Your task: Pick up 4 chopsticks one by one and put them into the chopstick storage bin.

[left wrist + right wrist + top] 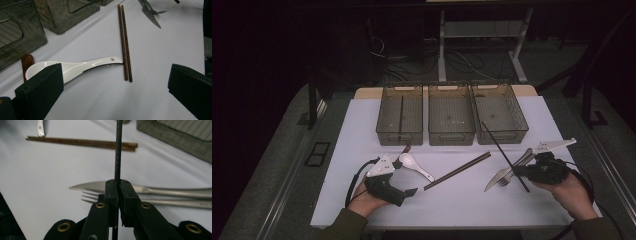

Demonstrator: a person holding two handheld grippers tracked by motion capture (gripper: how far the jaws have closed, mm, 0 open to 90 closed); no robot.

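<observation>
The right gripper [117,185] clamps a thin black chopstick [117,150] that rises from its jaws above the knife [155,189] and fork [160,202], while the left gripper [115,87] stands wide open, the white spoon [75,67] just ahead.

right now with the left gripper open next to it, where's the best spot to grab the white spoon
Probably the flat handle of the white spoon, about midway. It lies flat on the white table with its bowl nearest the left gripper and its handle tip touching the brown chopsticks. Come from above, jaws across the narrow handle: the bowl is wide and rounded, and the tip is crowded.
</observation>
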